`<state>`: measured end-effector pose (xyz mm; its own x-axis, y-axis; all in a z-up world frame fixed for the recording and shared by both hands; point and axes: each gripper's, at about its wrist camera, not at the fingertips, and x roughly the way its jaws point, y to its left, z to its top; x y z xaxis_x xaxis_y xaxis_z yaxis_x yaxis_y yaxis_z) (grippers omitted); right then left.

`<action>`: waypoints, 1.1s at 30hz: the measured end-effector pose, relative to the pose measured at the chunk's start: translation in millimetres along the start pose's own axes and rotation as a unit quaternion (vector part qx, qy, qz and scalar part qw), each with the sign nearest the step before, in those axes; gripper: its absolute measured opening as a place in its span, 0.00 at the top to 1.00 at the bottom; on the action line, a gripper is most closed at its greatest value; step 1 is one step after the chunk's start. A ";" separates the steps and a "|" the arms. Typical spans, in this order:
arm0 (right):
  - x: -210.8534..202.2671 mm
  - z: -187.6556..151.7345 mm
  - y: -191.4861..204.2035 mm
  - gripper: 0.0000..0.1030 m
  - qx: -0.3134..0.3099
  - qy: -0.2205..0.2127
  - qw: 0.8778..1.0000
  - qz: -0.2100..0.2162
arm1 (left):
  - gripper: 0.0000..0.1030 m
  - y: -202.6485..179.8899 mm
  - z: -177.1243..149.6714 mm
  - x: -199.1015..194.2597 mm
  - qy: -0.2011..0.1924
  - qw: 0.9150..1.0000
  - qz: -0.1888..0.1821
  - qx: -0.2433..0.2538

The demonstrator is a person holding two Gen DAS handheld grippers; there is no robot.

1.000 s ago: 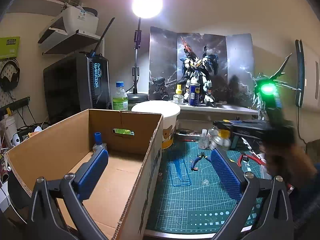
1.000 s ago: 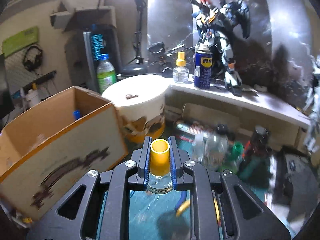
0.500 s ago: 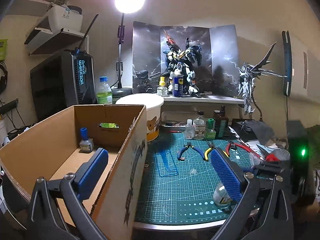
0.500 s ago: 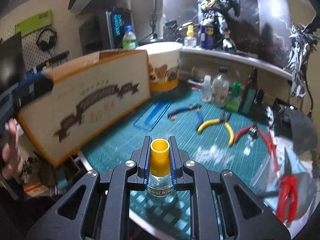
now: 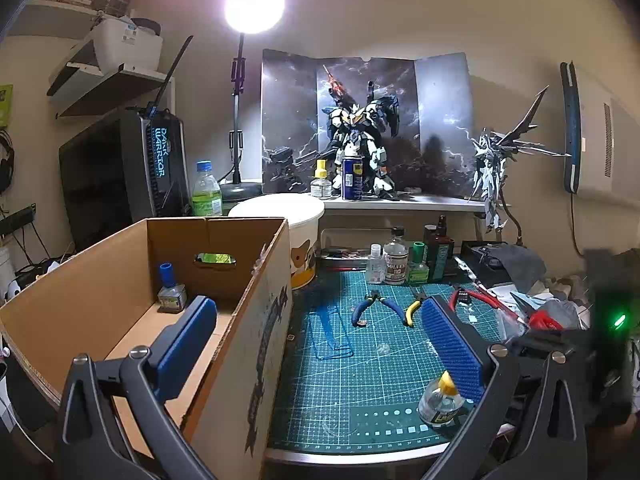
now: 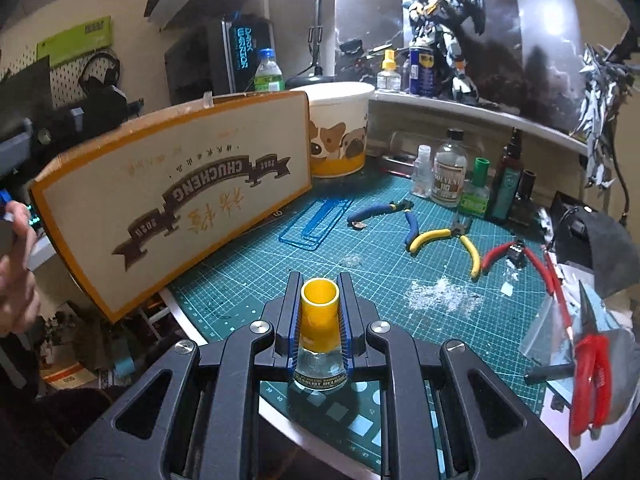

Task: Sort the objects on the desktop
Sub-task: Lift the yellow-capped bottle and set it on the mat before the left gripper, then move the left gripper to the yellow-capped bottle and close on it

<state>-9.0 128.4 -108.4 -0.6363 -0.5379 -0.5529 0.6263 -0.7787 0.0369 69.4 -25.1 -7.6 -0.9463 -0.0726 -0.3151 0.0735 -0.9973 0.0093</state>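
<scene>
My right gripper is shut on a small clear glass bottle with a yellow cap, held just above the near edge of the green cutting mat. The same bottle shows in the left wrist view, beside my left gripper's right finger. My left gripper is open and empty, its fingers straddling the right wall of the open cardboard box. A blue-capped bottle stands inside the box at its far end. The box lies left of the mat in the right wrist view.
Blue pliers, yellow pliers and red cutters lie on the mat. A blue plastic frame lies by the box. Several bottles stand at the back. A white tub sits behind the box. Red scissors lie at right.
My right gripper has carried the yellow-capped bottle back from over the mat's far side to its near edge. My left gripper has pulled back and steadied by the box.
</scene>
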 end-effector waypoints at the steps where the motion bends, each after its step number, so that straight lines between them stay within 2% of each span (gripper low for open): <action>1: -7.2 2.7 -1.8 0.74 0.001 -0.011 1.000 0.000 | 0.00 -1.4 0.2 0.5 0.000 1.000 -0.001 0.001; 2: -14.4 5.9 -3.7 0.65 0.002 -0.021 1.000 0.000 | 0.00 -2.7 0.4 0.9 0.000 1.000 -0.002 0.002; 3: -20.4 9.1 -5.4 0.63 0.001 -0.028 1.000 -0.003 | 0.00 -3.9 0.3 1.6 0.001 1.000 -0.003 0.002; 10: -63.1 20.1 -25.7 0.63 0.014 -0.055 0.998 -0.038 | 0.00 -21.4 -7.1 3.5 0.008 1.000 -0.016 -0.003; 15: -99.4 1.0 -37.1 0.62 0.037 -0.079 0.994 -0.071 | 0.00 -53.0 -17.6 1.5 -0.002 0.999 -0.037 -0.005; 17: -112.9 -9.5 -41.8 0.62 0.047 -0.085 0.991 -0.088 | 0.00 -72.9 -21.2 -0.7 -0.005 0.999 -0.037 0.013; 20: -130.1 -25.4 -50.0 0.62 0.067 -0.087 0.988 -0.110 | 0.00 -92.6 -28.9 -3.1 -0.035 0.998 -0.042 0.033; 22: -138.2 -35.5 -55.7 0.61 0.083 -0.086 0.986 -0.118 | 0.00 -97.9 -39.6 4.5 -0.040 0.997 -0.057 0.021; 25: -141.3 -49.6 -63.2 0.61 0.100 -0.072 0.985 -0.123 | 0.00 -102.8 -61.6 24.0 -0.020 0.997 -0.075 0.000; 28: -140.8 -63.7 -64.7 0.61 0.112 -0.061 0.984 -0.121 | 0.00 -106.8 -86.8 39.5 0.000 0.997 -0.075 -0.004; 33: -136.0 -79.5 -63.9 0.61 0.122 -0.053 0.984 -0.116 | 0.00 -113.5 -115.9 46.9 0.003 0.997 -0.073 0.007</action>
<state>73.3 277.0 -101.7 -0.8006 -0.3578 -0.4807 0.3406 -0.9317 0.1262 53.2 86.3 -133.5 -0.9443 0.0744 -0.3206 -0.0703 -0.9972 -0.0243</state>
